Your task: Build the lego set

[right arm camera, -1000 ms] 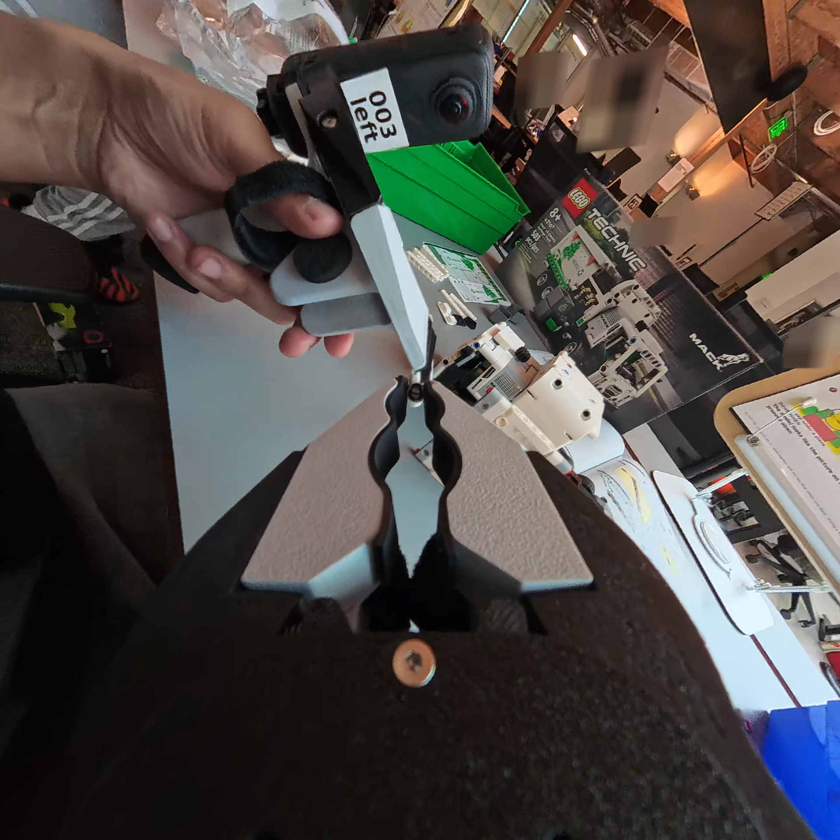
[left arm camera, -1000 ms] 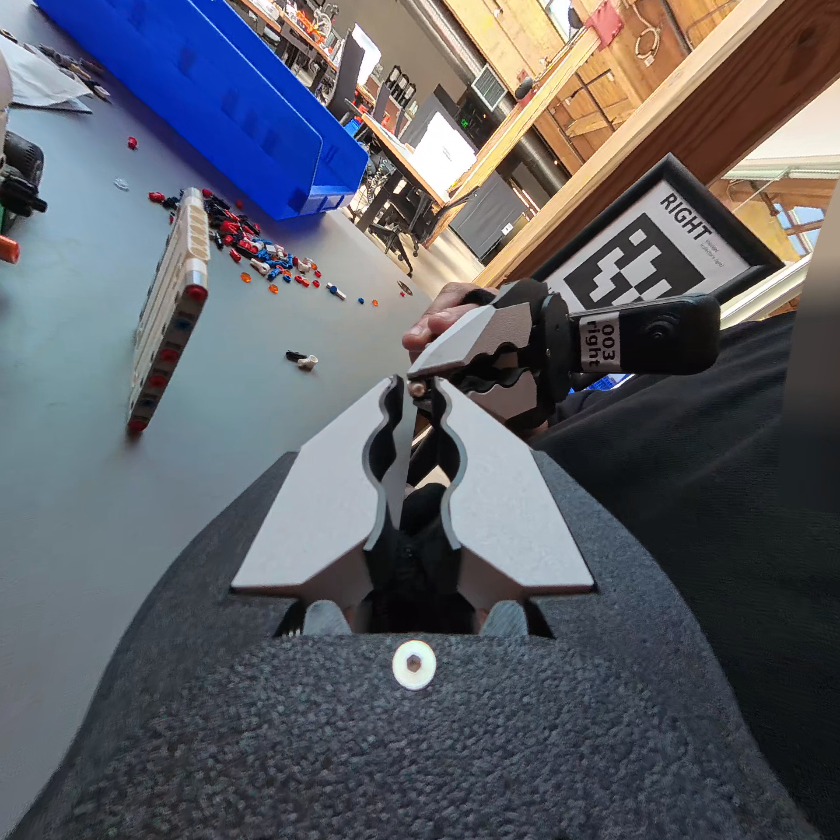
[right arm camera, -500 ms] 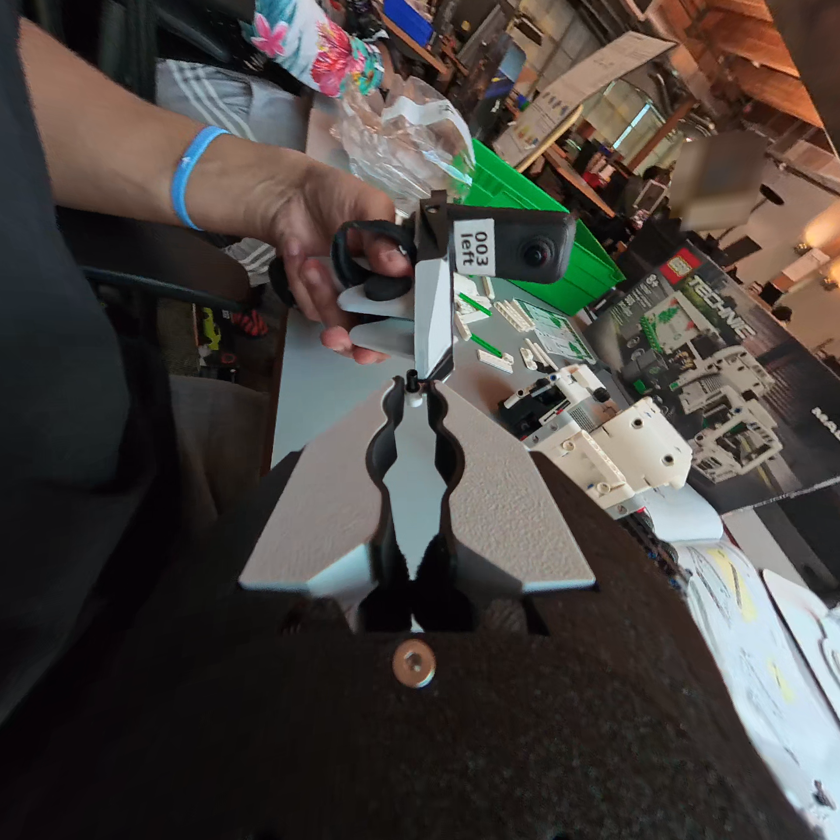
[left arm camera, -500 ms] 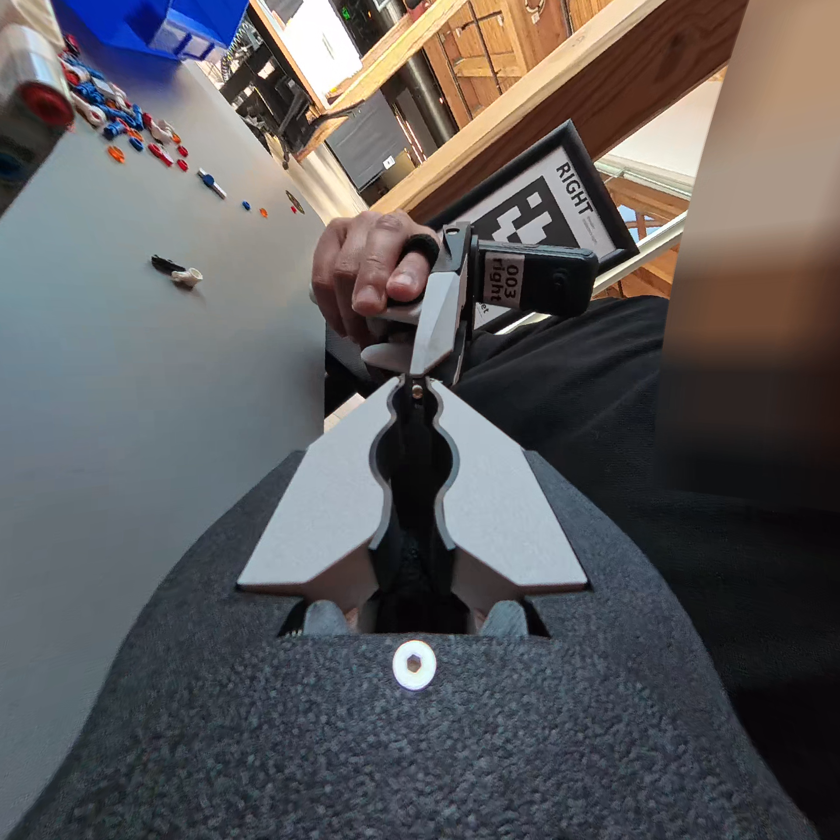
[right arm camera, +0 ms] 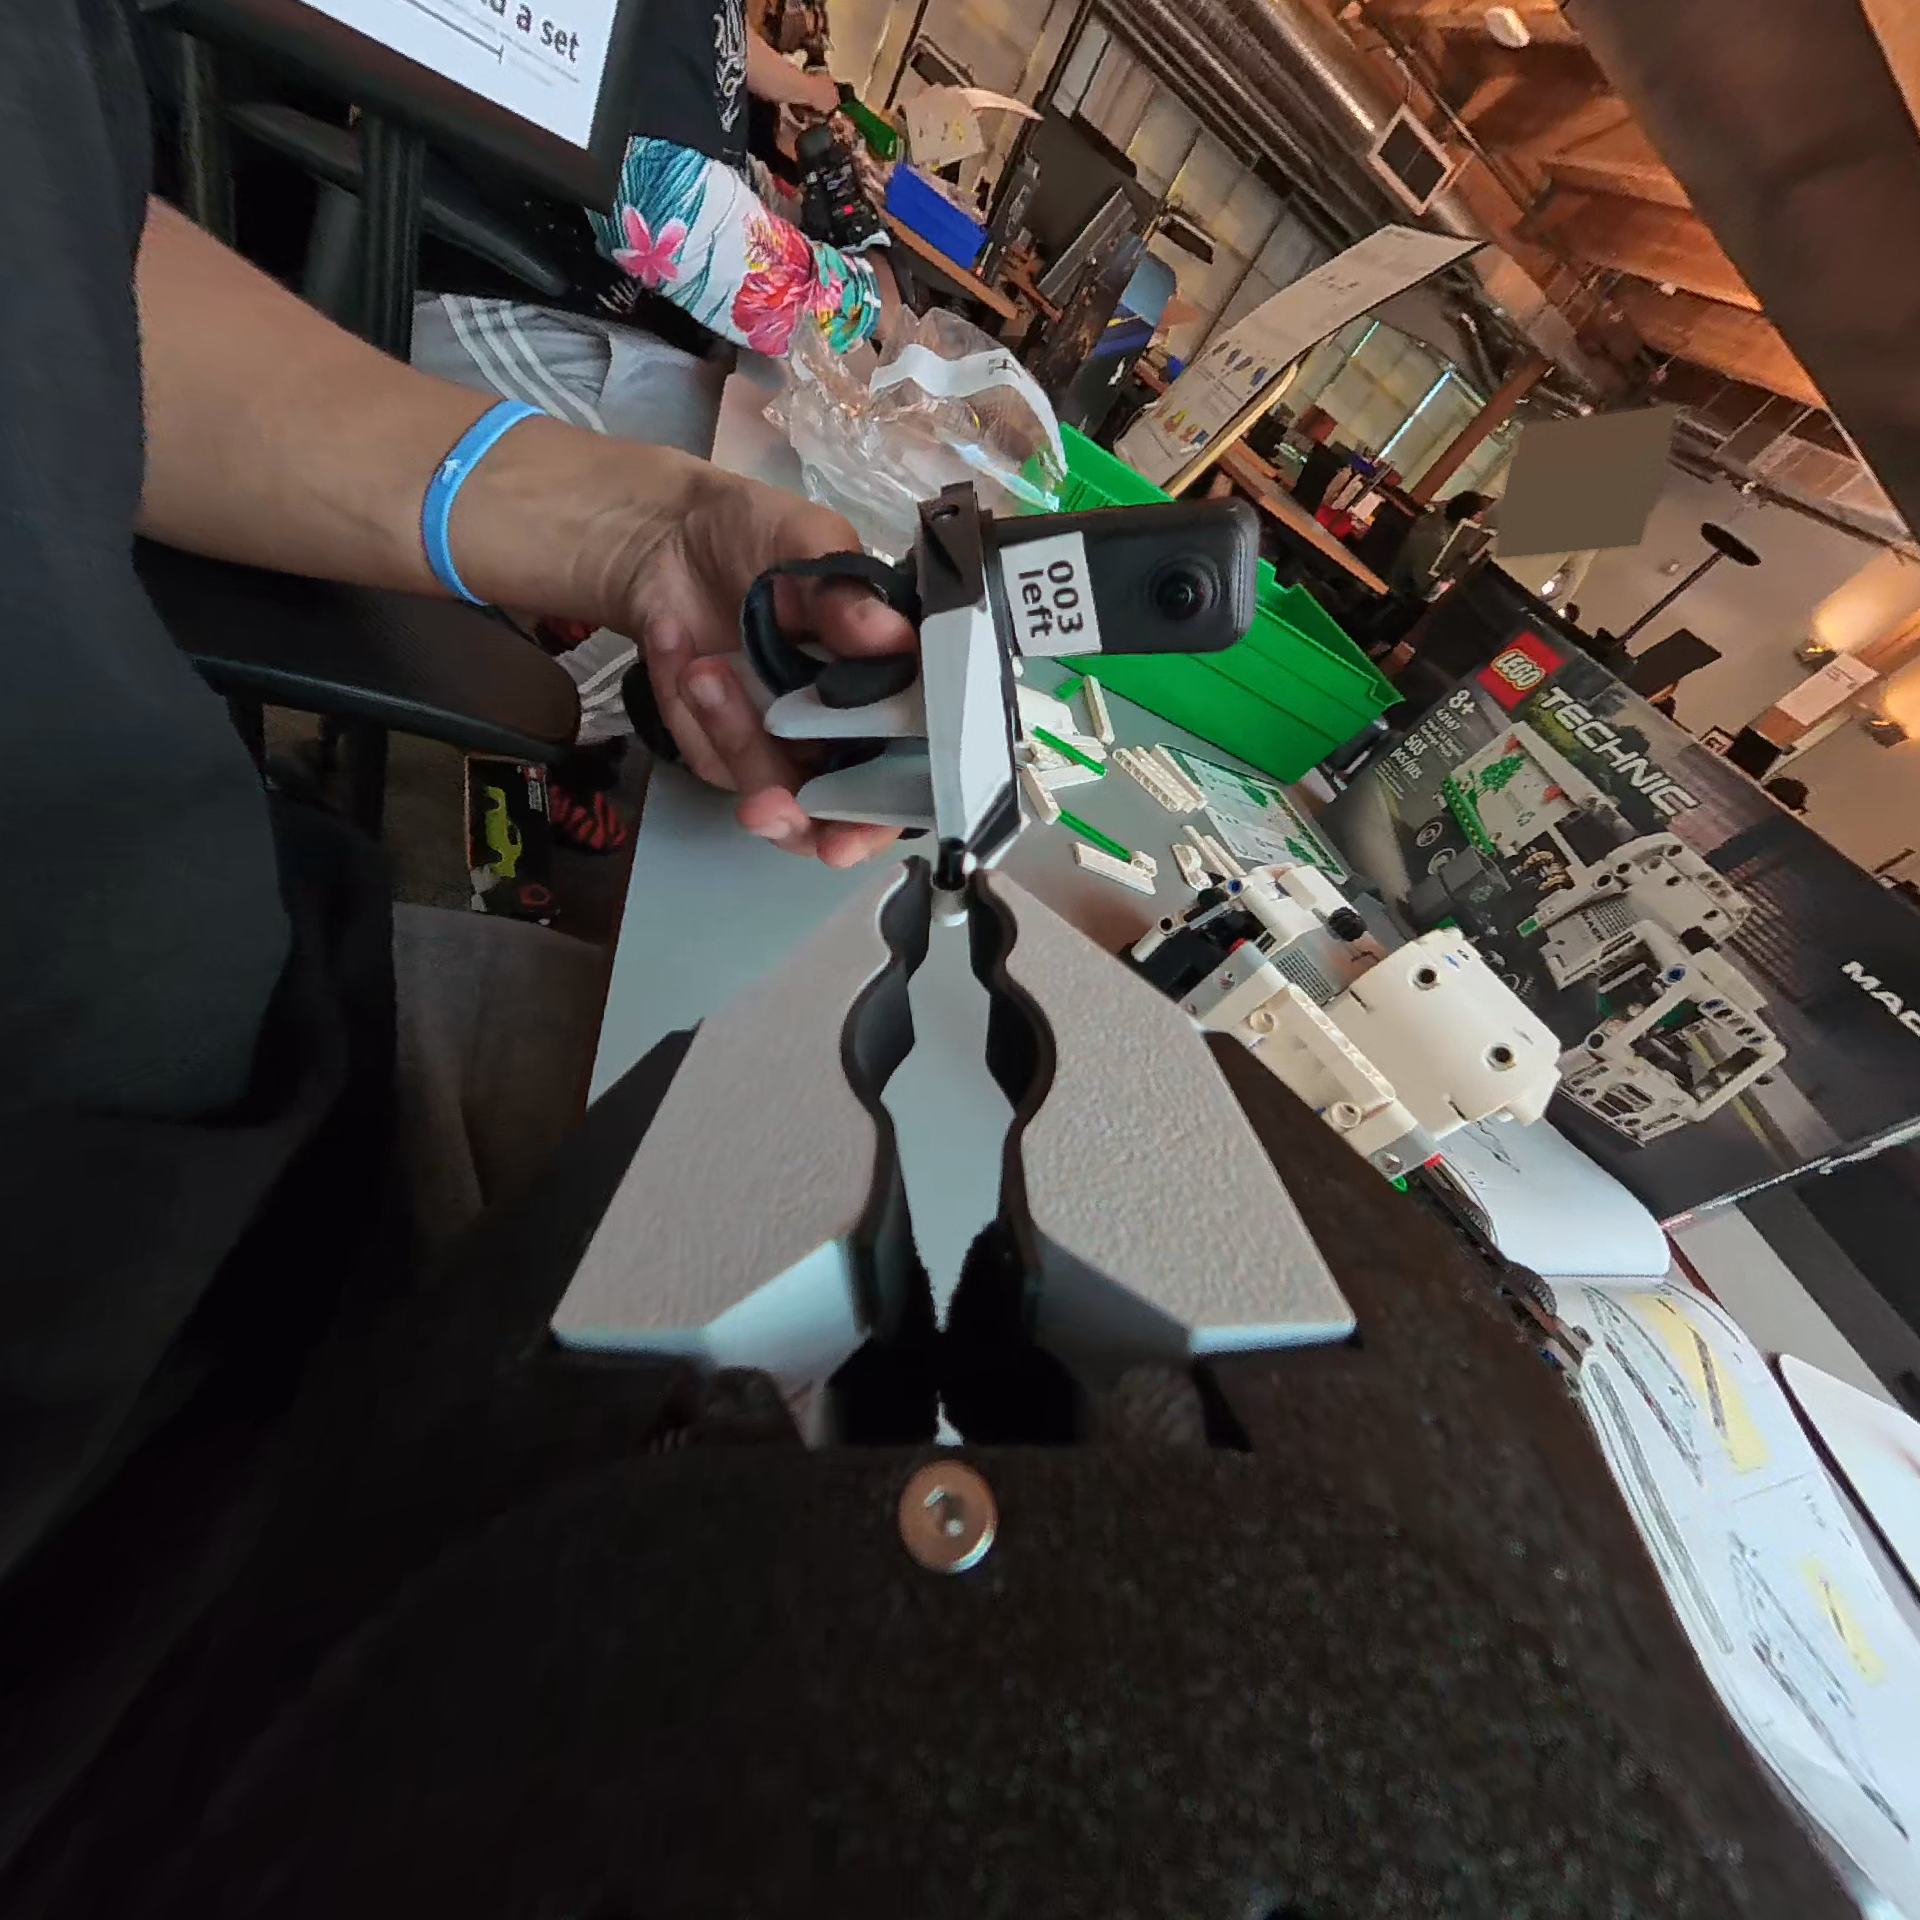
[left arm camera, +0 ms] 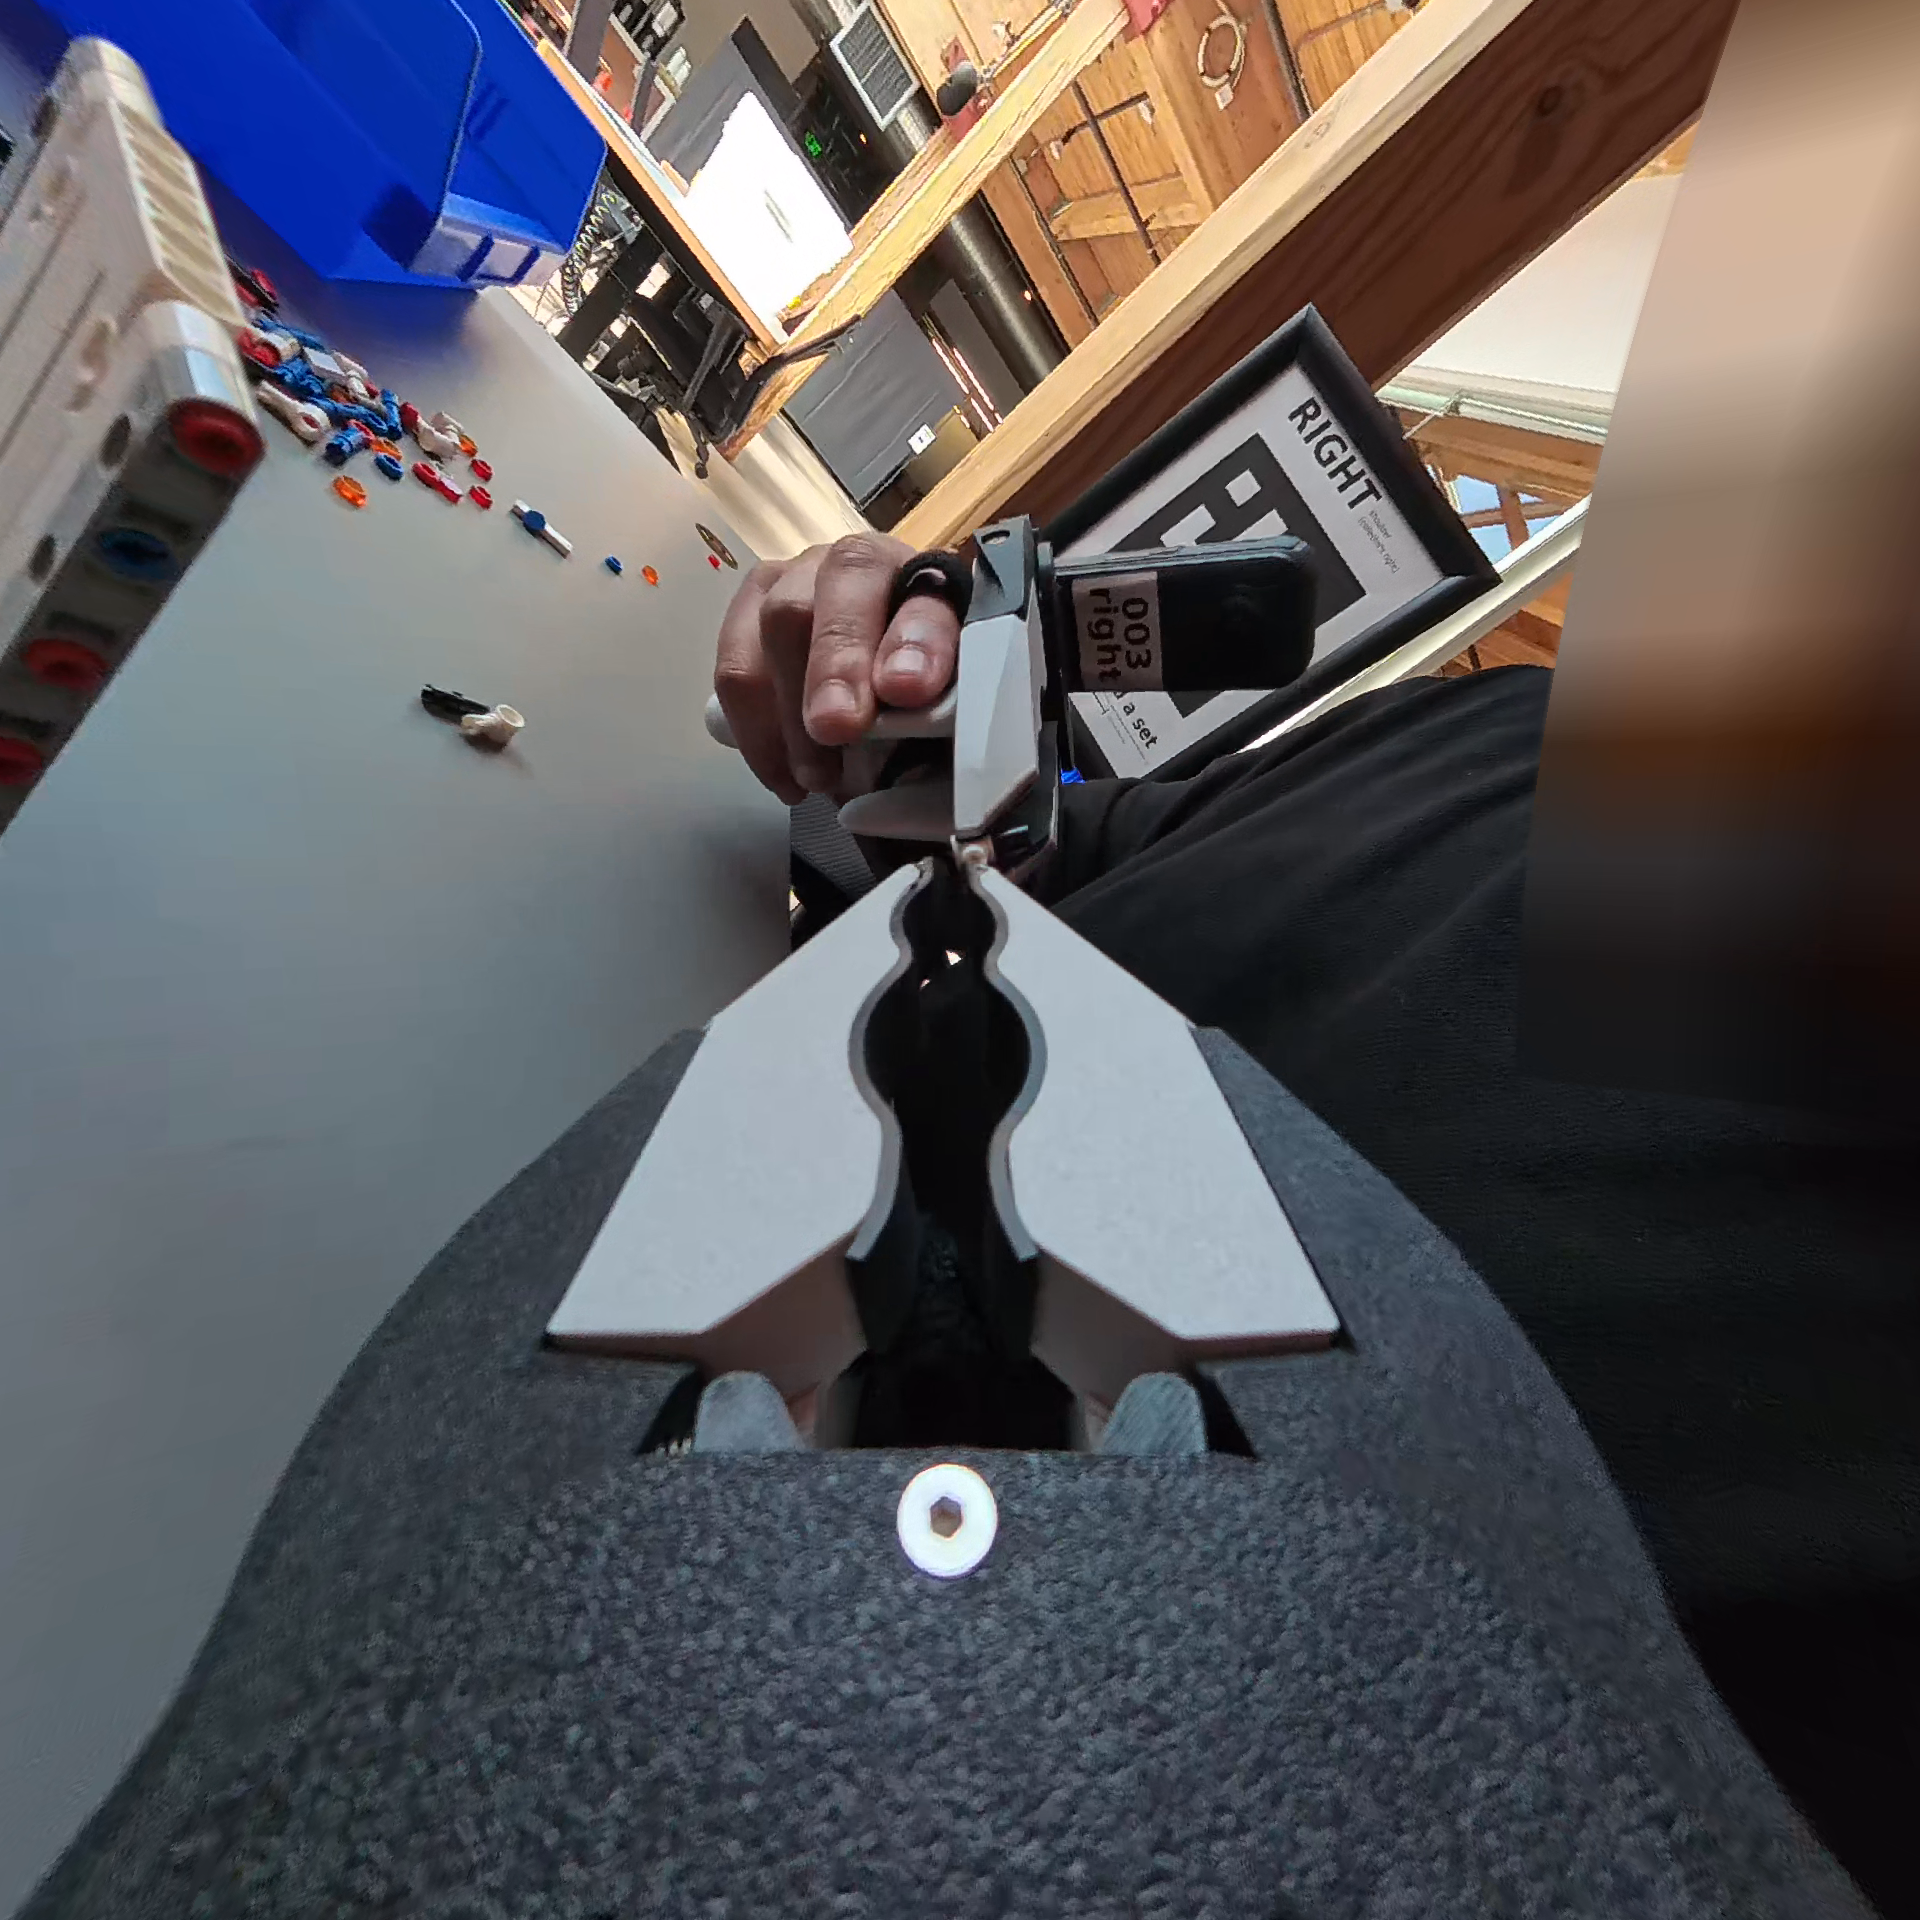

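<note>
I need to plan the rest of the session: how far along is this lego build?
Done: a white truck section stands assembled on the table. In hand: the left gripper and right gripper meet tip to tip, pinching a tiny white-and-black piece. Left: loose white beams and a scatter of red and blue pins.

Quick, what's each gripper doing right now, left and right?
Left gripper: shut on a small black pin.
Right gripper: shut on a small white connector, meeting the left's tips.

Bright daylight, wide-angle bending at the edges, blurred smear along right margins.
</note>
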